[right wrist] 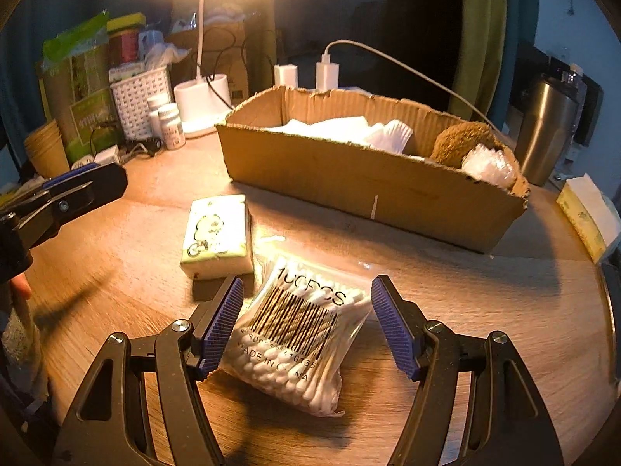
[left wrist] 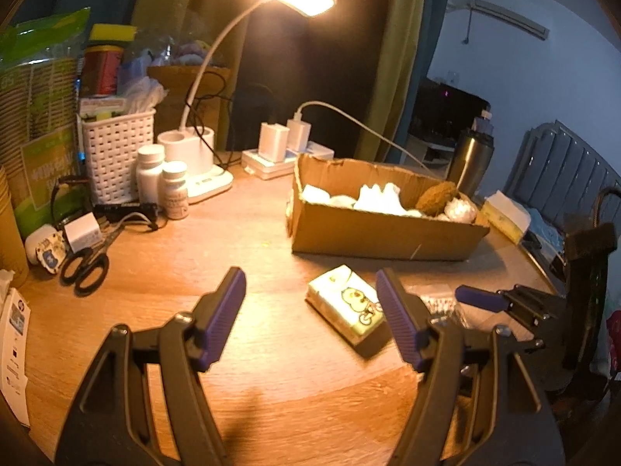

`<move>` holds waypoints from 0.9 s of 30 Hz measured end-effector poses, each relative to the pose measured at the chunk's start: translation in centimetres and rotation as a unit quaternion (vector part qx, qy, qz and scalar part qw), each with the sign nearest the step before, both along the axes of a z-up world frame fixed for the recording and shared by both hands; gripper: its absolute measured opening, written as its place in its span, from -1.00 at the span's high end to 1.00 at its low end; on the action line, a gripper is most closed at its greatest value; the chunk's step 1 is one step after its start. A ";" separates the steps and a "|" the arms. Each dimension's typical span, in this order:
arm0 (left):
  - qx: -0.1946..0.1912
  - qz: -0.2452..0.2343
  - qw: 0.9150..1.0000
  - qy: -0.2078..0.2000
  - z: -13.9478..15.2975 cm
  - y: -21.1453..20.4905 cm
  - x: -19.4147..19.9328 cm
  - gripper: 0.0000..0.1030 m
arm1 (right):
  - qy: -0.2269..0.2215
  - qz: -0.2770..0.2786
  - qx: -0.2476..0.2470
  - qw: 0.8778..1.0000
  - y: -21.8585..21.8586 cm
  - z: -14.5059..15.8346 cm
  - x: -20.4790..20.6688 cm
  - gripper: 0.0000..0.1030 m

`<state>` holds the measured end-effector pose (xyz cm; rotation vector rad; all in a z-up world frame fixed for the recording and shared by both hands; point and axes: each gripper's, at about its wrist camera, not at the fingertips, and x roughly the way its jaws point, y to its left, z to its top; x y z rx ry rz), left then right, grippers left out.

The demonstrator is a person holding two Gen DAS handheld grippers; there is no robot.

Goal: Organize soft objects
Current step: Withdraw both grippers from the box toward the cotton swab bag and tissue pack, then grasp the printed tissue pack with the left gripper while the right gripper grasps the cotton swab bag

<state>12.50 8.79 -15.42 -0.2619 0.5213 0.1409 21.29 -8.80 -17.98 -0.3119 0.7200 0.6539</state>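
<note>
My right tool (right wrist: 306, 324) is spread wide around the bag of cotton swabs (right wrist: 297, 339) lying flat on the surface (right wrist: 465, 310), its left pad seeming to brush the bag's edge, though I can't be sure they touch. My left tool (left wrist: 310, 320) is released and gripping nothing, the tissue pack (left wrist: 347, 305) lying between its pads and partly hidden behind the right one. The cardboard box (right wrist: 372, 190) beyond holds white soft items and a brown ball, half concealed by its wall
</note>
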 end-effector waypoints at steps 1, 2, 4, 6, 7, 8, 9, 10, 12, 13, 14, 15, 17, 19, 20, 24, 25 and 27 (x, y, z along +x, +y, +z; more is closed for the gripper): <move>0.001 -0.002 1.000 0.002 -0.1 -0.1 0.2 -0.37 | 0.002 0.001 -0.002 1.000 0.0 -0.1 0.1 -0.39; 0.004 -0.004 1.000 0.005 -0.1 -0.4 0.4 -0.37 | 0.003 0.002 -0.002 1.000 -0.1 -0.2 0.2 -0.39; 0.007 -0.008 1.000 0.011 -0.2 -0.7 0.9 -0.37 | 0.010 0.002 -0.002 1.000 -0.4 -0.2 0.6 -0.39; 0.012 -0.015 1.000 0.020 -0.3 -1.2 1.5 -0.37 | 0.019 0.000 -0.004 1.000 -0.7 -0.4 1.0 -0.33; 0.013 -0.017 0.999 0.025 -0.4 -1.4 1.8 -0.37 | 0.024 -0.001 -0.002 1.000 -0.9 -0.4 1.2 -0.30; 0.013 -0.020 0.999 0.028 -0.4 -1.7 2.1 -0.37 | 0.024 -0.002 -0.002 1.000 -1.1 -0.4 1.3 -0.28; 0.014 -0.023 0.999 0.031 -0.5 -1.9 2.4 -0.37 | 0.024 -0.003 -0.003 1.000 -1.2 -0.4 1.4 -0.26; 0.016 -0.025 0.999 0.035 -0.6 -2.1 2.7 -0.37 | 0.023 -0.004 -0.003 1.000 -1.5 -0.4 1.5 -0.22; 0.019 -0.030 0.998 0.045 -0.9 -2.6 3.4 -0.37 | 0.024 -0.005 -0.002 1.000 -1.9 -0.4 1.6 -0.05; 0.019 -0.032 0.998 0.052 -1.1 -2.8 3.8 -0.37 | 0.025 -0.006 0.001 1.000 -2.2 -0.4 1.8 0.00; 0.018 -0.036 0.997 0.062 -1.3 -3.1 4.3 -0.37 | 0.025 -0.008 0.002 1.000 -2.4 -0.4 1.9 0.02; 0.018 -0.038 0.997 0.067 -1.5 -3.3 4.6 -0.37 | 0.025 -0.010 0.003 1.000 -2.6 -0.4 2.0 0.04; 0.024 -0.039 0.996 0.078 -1.8 -3.9 5.3 -0.37 | 0.026 -0.015 0.007 1.000 -3.3 -0.4 2.4 0.07; 0.027 -0.041 0.995 0.088 -2.1 -4.2 5.9 -0.37 | 0.027 -0.019 0.012 0.999 -3.9 -0.4 2.8 0.09; 0.029 -0.041 0.994 0.097 -2.4 -4.4 6.4 -0.37 | 0.028 -0.020 0.014 0.999 -4.1 -0.4 2.9 0.11; 0.040 -0.036 0.991 0.120 -3.1 -5.0 7.7 -0.37 | 0.032 -0.023 0.024 0.999 -4.8 -0.3 3.3 0.14; 0.041 -0.036 0.991 0.123 -3.1 -5.0 7.9 -0.37 | 0.034 -0.022 0.028 0.999 -5.0 -0.3 3.4 0.15; 0.042 -0.036 0.990 0.128 -3.3 -5.2 8.4 -0.37 | 0.035 -0.021 0.032 0.999 -5.2 -0.3 3.6 0.16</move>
